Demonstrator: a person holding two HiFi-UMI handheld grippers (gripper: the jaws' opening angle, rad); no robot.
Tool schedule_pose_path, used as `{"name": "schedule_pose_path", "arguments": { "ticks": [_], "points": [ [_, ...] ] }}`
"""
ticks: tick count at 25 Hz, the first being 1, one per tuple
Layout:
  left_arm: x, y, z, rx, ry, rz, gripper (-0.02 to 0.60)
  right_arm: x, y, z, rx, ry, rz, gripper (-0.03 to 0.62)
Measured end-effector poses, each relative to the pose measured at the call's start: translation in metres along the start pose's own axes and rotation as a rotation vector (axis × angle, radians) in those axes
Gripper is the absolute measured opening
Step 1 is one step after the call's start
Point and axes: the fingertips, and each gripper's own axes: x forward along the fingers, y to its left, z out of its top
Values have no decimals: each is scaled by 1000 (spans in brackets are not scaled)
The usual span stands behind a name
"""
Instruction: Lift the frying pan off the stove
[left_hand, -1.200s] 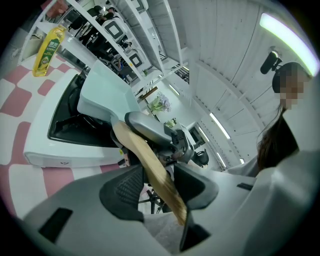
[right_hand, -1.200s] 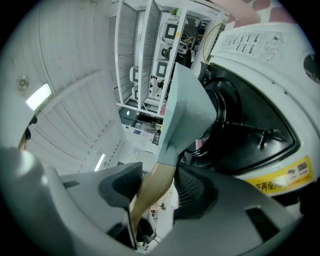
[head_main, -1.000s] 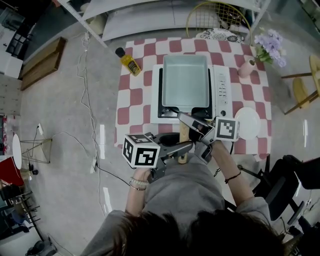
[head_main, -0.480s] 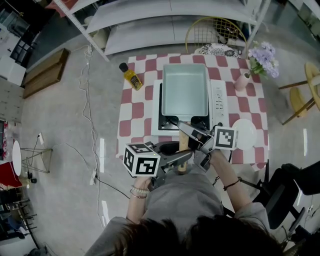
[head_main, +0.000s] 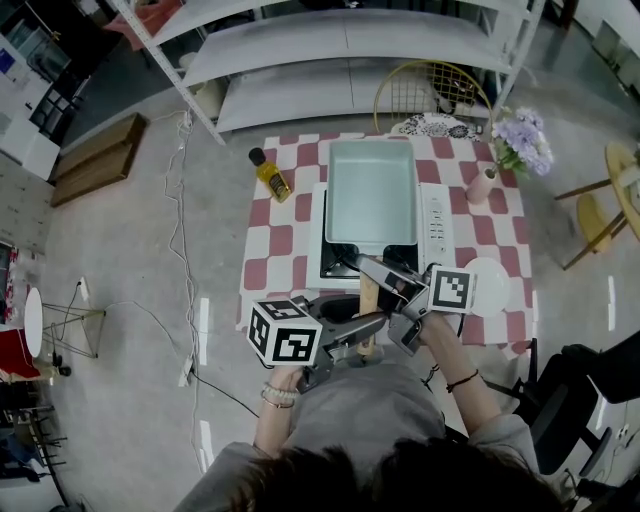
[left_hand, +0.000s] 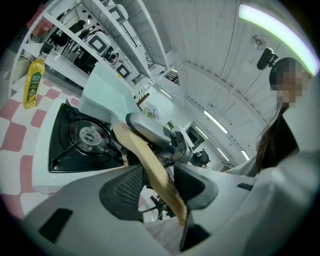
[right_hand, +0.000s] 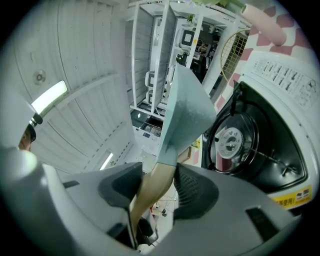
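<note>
While your left hand-held gripper (head_main: 366, 324) and right hand-held gripper (head_main: 372, 268) clamped its handle (head_main: 367, 300), the frying pan (head_main: 371, 190) hung above the stove (head_main: 440, 205).

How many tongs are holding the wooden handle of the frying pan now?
2. The left tongs grip the wooden handle near its free end; the right tongs grip it closer to the frying pan. No others are visible.

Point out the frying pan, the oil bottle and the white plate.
frying pan (head_main: 372, 190), head view, middle of its pale inner floor.
oil bottle (head_main: 272, 180), head view, its yellow body.
white plate (head_main: 492, 287), head view, its bare middle.
</note>
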Motion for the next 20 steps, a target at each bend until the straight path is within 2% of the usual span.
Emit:
{"name": "schedule_pose_path", "arguments": {
  "ticks": [20],
  "points": [
    [-5, -24, 27, 107, -31, -25, 196, -1, 38, 23, -94, -32, 31, 213]
  ]
}}
